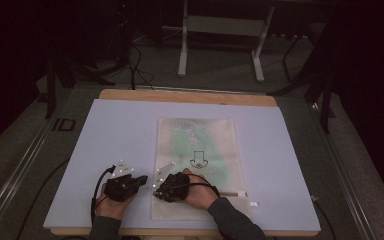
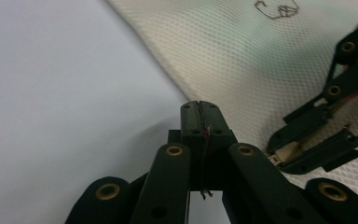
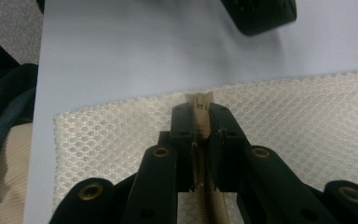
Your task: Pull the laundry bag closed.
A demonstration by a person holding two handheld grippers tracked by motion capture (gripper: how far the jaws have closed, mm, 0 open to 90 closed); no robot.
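A cream mesh bag (image 1: 200, 135) with a black line drawing (image 1: 197, 159) lies flat on the lavender mat (image 1: 115, 130). Its zipper runs along the near edge. My right gripper (image 1: 156, 192) points left at the bag's near left corner and is shut on the beige zipper slider (image 3: 199, 100), with the zipper tape (image 3: 210, 203) running back between its jaws. My left gripper (image 1: 143, 179) lies just left of the bag. In the left gripper view its jaws (image 2: 199, 106) are pressed together at the edge of the mesh (image 2: 242, 60), and no fabric shows between them. The right gripper (image 2: 307, 140) shows there too.
The mat covers a wooden table (image 1: 190, 96). A small white tag (image 1: 253, 203) lies on the mat to the right of the bag's near corner. Beyond the table, a white stand (image 1: 220, 45) and cables sit on the dark floor.
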